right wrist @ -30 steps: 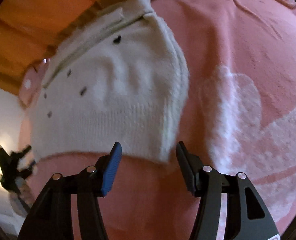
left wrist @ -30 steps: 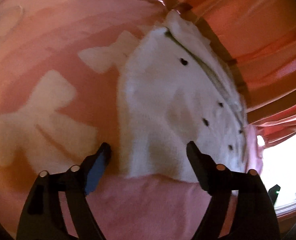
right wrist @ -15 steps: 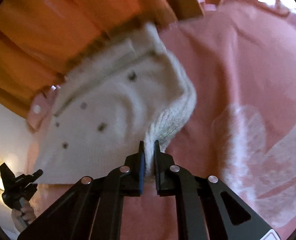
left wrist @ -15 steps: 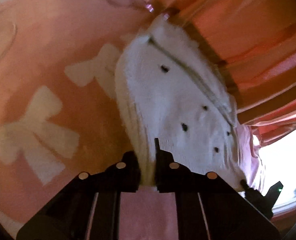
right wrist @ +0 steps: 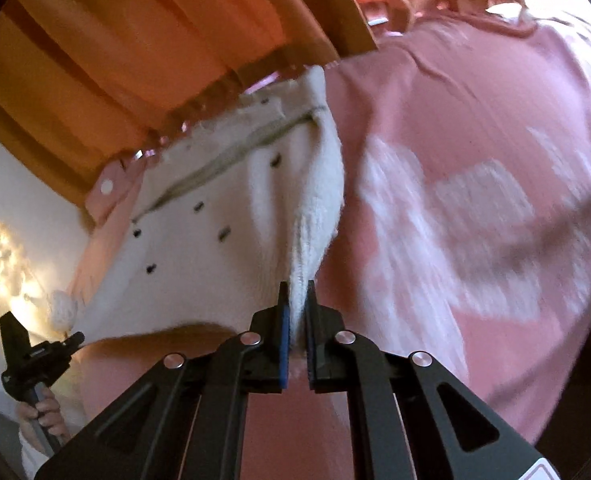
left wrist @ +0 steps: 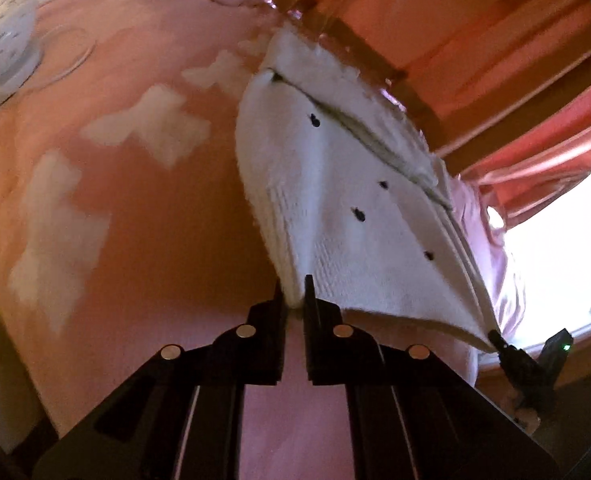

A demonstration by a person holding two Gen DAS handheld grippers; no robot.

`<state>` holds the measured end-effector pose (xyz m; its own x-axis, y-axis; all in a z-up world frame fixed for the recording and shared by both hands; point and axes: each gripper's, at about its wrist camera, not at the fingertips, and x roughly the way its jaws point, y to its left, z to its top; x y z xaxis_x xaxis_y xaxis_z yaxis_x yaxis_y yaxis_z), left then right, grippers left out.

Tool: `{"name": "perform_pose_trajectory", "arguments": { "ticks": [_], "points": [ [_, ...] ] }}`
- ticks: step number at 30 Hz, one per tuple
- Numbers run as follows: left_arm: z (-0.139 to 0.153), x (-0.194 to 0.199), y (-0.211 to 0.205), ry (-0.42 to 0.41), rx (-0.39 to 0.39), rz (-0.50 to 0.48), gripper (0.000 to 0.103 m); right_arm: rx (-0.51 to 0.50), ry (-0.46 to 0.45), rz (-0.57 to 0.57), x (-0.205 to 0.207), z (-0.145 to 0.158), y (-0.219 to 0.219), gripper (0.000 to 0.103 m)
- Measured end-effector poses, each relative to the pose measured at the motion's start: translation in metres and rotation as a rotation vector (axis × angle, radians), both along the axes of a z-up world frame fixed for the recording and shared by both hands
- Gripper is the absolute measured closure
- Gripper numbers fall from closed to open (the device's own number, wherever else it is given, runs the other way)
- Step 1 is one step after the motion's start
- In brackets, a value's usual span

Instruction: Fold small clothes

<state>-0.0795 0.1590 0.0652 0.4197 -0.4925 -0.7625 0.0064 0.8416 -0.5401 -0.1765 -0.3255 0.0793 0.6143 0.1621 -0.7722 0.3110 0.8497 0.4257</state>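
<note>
A small white knit cardigan (left wrist: 347,204) with dark buttons is lifted off a pink bedspread (left wrist: 143,232) with white bow prints. My left gripper (left wrist: 293,300) is shut on the cardigan's near hem corner. My right gripper (right wrist: 295,300) is shut on the opposite hem corner of the cardigan (right wrist: 223,232). The hem hangs stretched between the two grippers; the far collar end still touches the bed edge. The right gripper (left wrist: 499,340) shows at the lower right of the left wrist view, the left gripper (right wrist: 71,340) at the lower left of the right wrist view.
Orange curtains (left wrist: 475,28) hang behind the bed, with a bright window (left wrist: 559,264) at the right. A wooden bed frame edge (right wrist: 335,20) runs behind the cardigan. A pale patterned pillow (left wrist: 3,48) lies at the far left. A pink garment (right wrist: 107,188) lies near the bed edge.
Both grippers closed from open onto the cardigan's hem corners, then lifted the hem up off the bedspread.
</note>
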Motion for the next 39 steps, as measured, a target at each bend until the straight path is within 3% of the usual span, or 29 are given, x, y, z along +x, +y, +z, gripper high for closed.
{"name": "perform_pose_trajectory", "arguments": {
  "ticks": [7, 12, 16, 20, 24, 27, 30, 33, 36, 38, 39],
  "points": [
    [0.001, -0.043, 0.0, 0.071, -0.017, -0.013, 0.097, -0.012, 0.058, -0.002, -0.055, 0.003, 0.007, 0.097],
    [0.037, -0.026, 0.011, -0.006, -0.047, -0.005, 0.097, -0.006, -0.034, -0.028, -0.049, 0.034, -0.005, 0.097],
    [0.079, 0.051, 0.002, -0.193, 0.027, -0.006, 0.097, 0.015, -0.221, -0.047, 0.005, 0.067, -0.035, 0.097],
    [0.084, 0.142, -0.018, -0.264, 0.045, 0.049, 0.097, 0.046, -0.316, -0.099, 0.103, 0.067, -0.061, 0.097],
    [0.057, 0.23, -0.039, -0.241, 0.079, 0.137, 0.097, 0.059, -0.253, -0.173, 0.198, 0.028, -0.07, 0.096],
    [0.026, 0.282, -0.061, -0.202, 0.132, 0.144, 0.097, 0.098, -0.194, -0.198, 0.252, -0.01, -0.074, 0.094],
    [-0.003, 0.31, -0.072, -0.2, 0.197, 0.135, 0.096, 0.077, -0.179, -0.226, 0.278, -0.028, -0.075, 0.093],
    [-0.021, 0.321, -0.065, -0.188, 0.179, 0.142, 0.096, 0.039, -0.235, -0.272, 0.282, -0.028, -0.081, 0.089],
    [-0.026, 0.32, -0.045, -0.198, 0.09, 0.171, 0.084, 0.027, -0.295, -0.342, 0.272, -0.022, -0.095, 0.08],
    [-0.023, 0.315, -0.037, -0.185, 0.05, 0.183, 0.049, 0.032, -0.288, -0.36, 0.266, -0.024, -0.101, 0.073],
    [-0.022, 0.311, -0.035, -0.182, 0.027, 0.181, 0.042, 0.024, -0.27, -0.349, 0.267, -0.025, -0.1, 0.072]
  ]
}}
